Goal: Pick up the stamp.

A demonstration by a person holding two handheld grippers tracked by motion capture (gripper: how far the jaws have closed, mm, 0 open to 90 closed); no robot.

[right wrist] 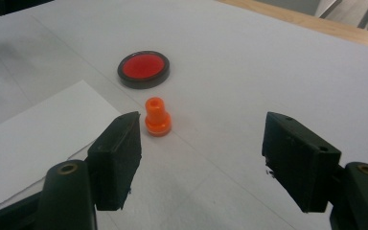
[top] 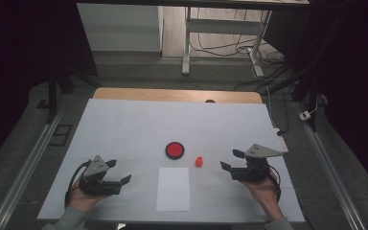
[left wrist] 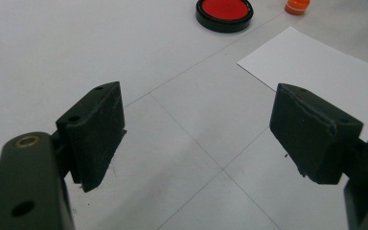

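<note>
here the right gripper (top: 229, 160) stands with jaws wide and empty, the orange stamp (top: 199, 162) upright at its 9 o'clock, just right of the red ink pad (top: 175, 150). centre the jaws on its stem before closing. the left gripper (top: 118, 172) waits open, holding nothing, left of the paper (top: 173, 189).

On the white bench (top: 124, 124), the round red pad in its black rim (top: 175, 150) lay at 12 o'clock from the white paper sheet (top: 173, 189); the small orange plastic stamp (top: 199, 161) stood at 4 o'clock from the pad, apart.
</note>
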